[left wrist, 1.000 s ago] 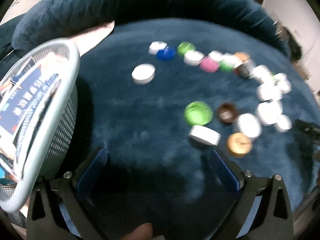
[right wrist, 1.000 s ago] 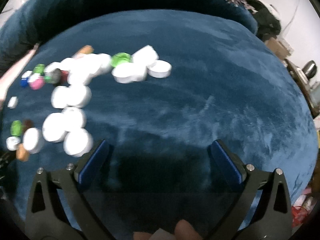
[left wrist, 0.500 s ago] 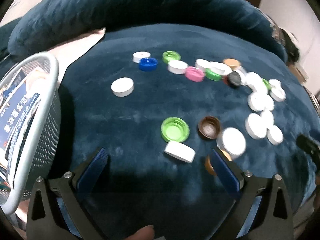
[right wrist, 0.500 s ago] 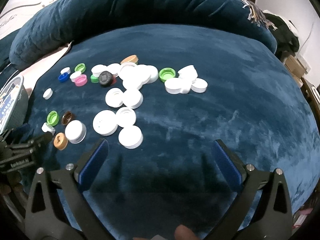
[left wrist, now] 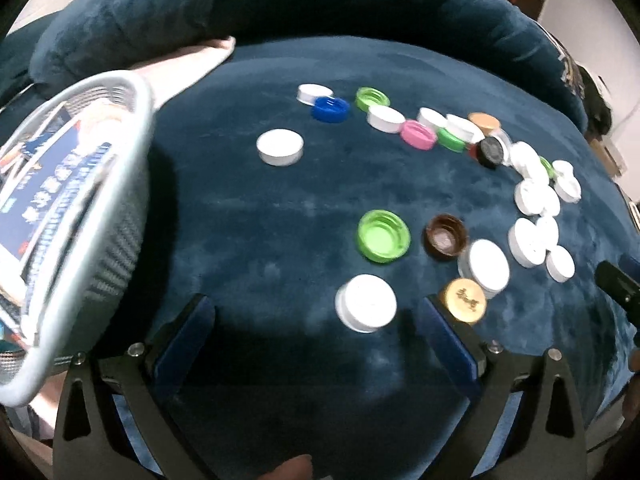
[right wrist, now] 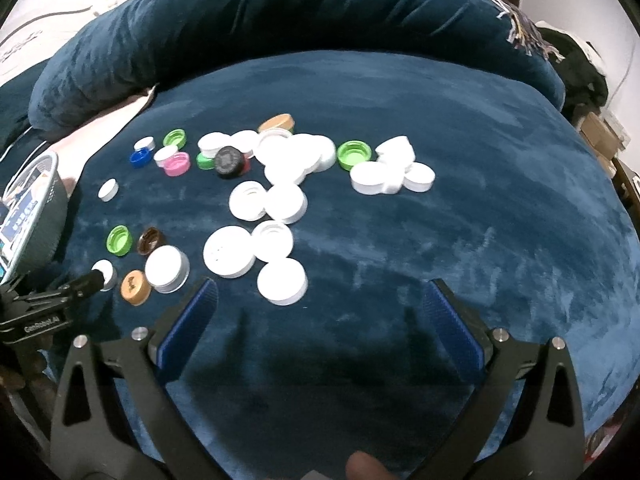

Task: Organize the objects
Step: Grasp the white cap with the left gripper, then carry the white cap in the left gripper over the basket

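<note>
Several bottle caps lie scattered on a dark blue plush cushion. Most are white; some are green, and single ones are blue, pink, black, brown and gold. My left gripper is open just short of a white cap, with a green cap, a brown cap and a gold cap close by. My right gripper hangs open above the cushion, nothing between its fingers; a white cap lies just ahead of its left finger. The left gripper's tip shows at the far left of the right wrist view.
A pale mesh basket holding printed packets stands at the left edge of the cushion. A thick blue bolster curves along the back. A pink cloth lies behind the basket. Boxes and clutter sit off to the right.
The left gripper has drawn closer to the near white cap and the basket looms larger at left. The right view steadied, higher and farther back, with the cap cluster ahead.
</note>
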